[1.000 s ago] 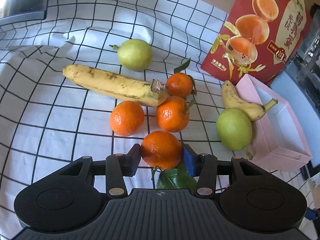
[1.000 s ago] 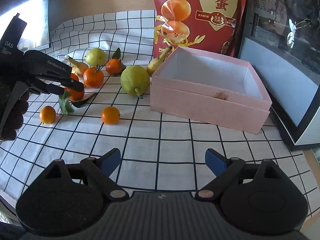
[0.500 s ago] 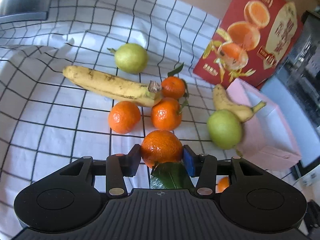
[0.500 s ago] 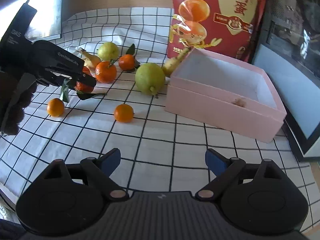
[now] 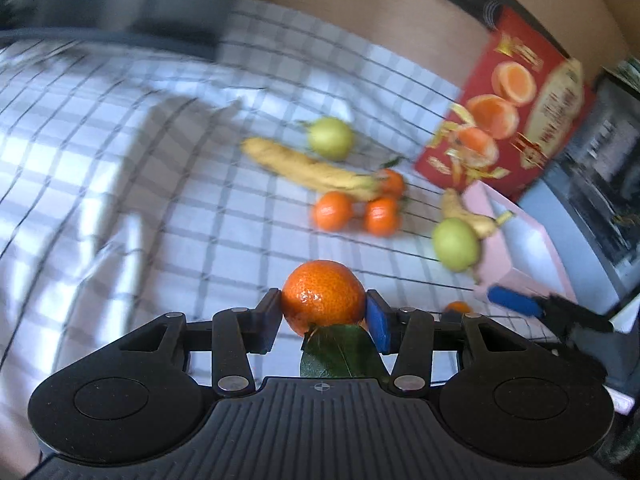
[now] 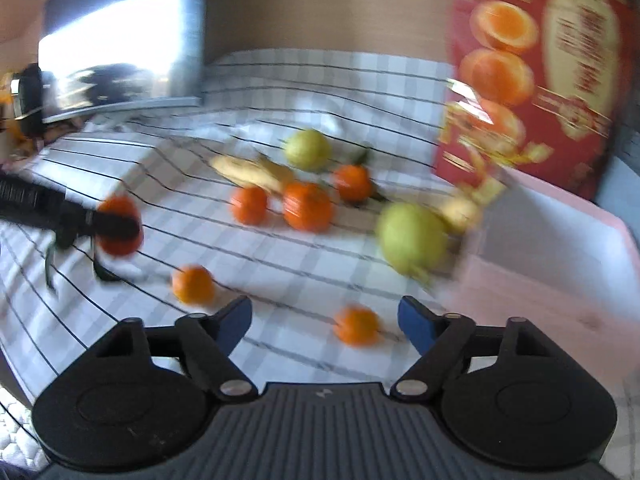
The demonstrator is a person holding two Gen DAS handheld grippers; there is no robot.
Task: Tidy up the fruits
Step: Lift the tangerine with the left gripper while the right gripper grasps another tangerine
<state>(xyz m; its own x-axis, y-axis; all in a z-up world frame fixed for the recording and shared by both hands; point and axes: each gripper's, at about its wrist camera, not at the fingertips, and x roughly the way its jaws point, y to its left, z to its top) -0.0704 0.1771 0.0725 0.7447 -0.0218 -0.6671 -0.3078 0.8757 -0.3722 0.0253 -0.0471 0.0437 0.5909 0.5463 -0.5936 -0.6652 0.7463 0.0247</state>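
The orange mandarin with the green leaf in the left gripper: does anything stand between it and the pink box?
Partly. The orange mandarin is held in the left gripper. Beside the pink box, against its near wall, lie a green pear and a small yellow banana. Going over that wall elsewhere looks free.

red bag (image 6: 536,76) print blurred (unreadable), cut off at top edge

This looks like a room in a home. A white checked cloth (image 6: 320,92) is spread over the desk, with loose fruit on it: bananas (image 5: 308,168), pears (image 5: 331,138) and mandarins (image 6: 307,206). A red food package (image 6: 532,76) printed with halved eggs stands at the far right behind a pink box (image 5: 520,248). The dark panel (image 5: 600,200) at the right edge may be an appliance; blur hides it.
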